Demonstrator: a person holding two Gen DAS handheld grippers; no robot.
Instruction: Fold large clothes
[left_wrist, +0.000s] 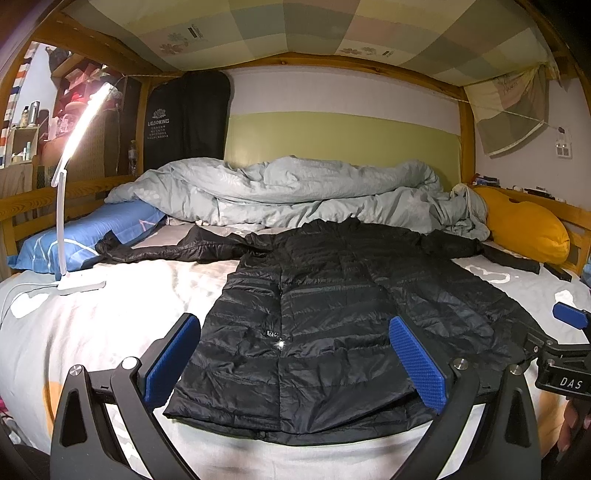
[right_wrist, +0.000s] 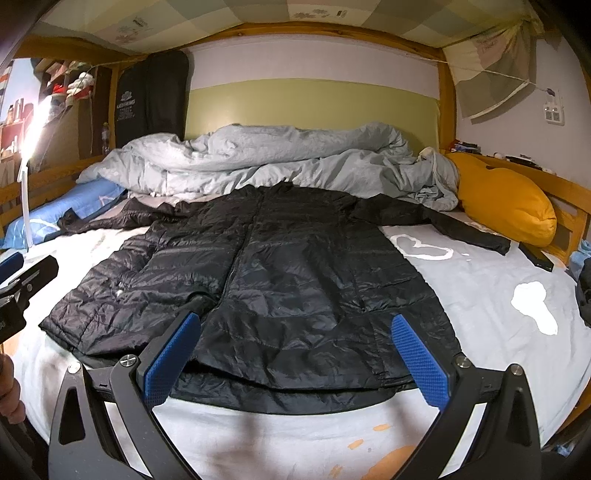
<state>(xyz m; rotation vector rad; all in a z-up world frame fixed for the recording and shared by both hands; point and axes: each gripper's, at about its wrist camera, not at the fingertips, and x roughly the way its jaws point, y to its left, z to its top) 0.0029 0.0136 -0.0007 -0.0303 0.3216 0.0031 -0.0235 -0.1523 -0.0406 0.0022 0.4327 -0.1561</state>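
Pre-fold: black coat (left_wrist: 325, 314) flat, sleeves spread.
Left gripper (left_wrist: 295, 365), right gripper (right_wrist: 295, 362): jaws apart, empty, hem between; next, probably grasp a sleeve.

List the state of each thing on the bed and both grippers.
Jacket: spread flat, unfolded, sleeves out.
Duvet: bunched up at the far end.
Lamp: switched on.
Left gripper: open, holding nothing.
Right gripper: open, holding nothing.
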